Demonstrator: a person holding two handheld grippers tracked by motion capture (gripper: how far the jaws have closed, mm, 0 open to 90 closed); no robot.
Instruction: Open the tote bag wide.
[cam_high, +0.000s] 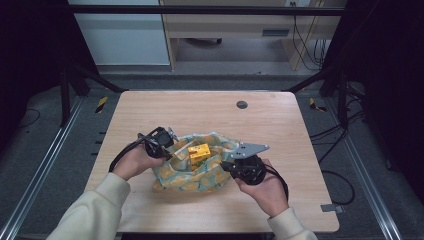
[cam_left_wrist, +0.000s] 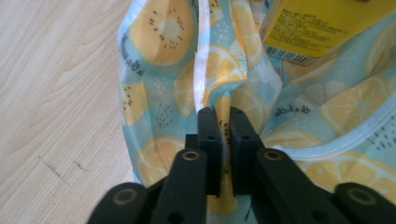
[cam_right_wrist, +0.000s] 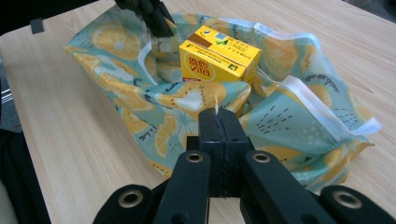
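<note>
Both grippers, left gripper and right gripper, pinch opposite cloth edges, bare table beyond.

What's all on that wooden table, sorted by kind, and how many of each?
Lemon-print cloth: 1
Yellow drink carton: 1
Hand-held grippers: 2, left gripper and right gripper, each pinching a fold of the cloth
Total: 4
</note>
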